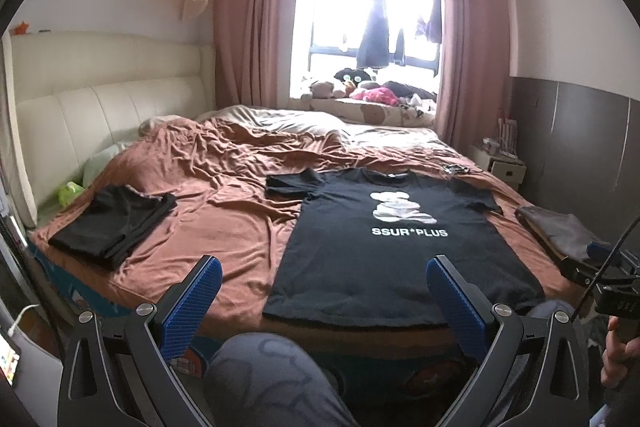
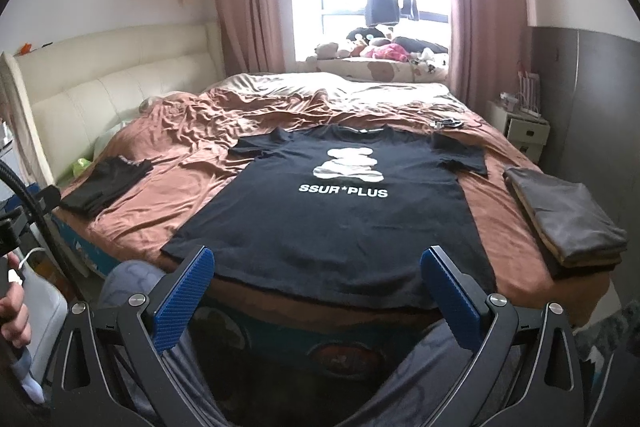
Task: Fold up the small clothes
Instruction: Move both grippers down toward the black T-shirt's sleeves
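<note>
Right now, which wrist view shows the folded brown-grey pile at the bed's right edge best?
The right wrist view: the whole folded brown-grey pile shows, layered edges included. In the left wrist view it sits at the frame's edge, its near end hidden behind the right gripper.

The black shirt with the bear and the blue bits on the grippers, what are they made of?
The black T-shirt looks like soft matte knit cloth, probably cotton: it lies limp and flat with small wrinkles, and the bear is a flat white print. The blue pads on the right gripper look like ribbed rubber or plastic, with a fine grid texture; which one is hard to tell.
</note>
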Demonstrator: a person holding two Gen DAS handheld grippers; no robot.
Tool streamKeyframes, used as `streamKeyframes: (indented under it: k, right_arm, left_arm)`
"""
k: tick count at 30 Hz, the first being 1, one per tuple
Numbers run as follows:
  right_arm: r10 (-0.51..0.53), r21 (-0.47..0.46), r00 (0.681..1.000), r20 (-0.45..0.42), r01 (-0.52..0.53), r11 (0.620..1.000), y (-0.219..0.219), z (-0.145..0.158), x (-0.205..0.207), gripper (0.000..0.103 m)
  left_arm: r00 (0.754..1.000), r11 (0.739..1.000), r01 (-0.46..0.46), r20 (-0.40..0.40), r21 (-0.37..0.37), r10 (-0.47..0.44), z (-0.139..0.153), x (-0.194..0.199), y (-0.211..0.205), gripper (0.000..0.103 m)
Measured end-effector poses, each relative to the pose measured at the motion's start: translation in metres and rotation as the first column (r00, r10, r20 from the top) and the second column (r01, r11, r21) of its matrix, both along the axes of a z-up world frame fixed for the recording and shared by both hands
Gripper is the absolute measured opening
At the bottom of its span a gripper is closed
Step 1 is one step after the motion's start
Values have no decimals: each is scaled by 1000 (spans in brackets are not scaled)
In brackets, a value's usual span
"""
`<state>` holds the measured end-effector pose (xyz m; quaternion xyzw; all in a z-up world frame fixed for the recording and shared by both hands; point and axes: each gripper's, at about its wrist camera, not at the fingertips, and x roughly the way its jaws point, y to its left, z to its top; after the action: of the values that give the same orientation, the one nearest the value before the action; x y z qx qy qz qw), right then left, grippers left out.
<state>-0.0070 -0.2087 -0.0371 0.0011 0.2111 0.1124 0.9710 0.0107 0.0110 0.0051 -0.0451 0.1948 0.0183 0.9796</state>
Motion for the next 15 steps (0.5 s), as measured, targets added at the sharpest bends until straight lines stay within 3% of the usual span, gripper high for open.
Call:
streamKeyframes:
  k: [15]
  right_arm:
    - [-27, -18, 998, -63, 26, 999, 19, 3, 118, 103]
  left_arm:
    - [995, 999, -37, -96, 12, 38, -14, 99, 32, 103]
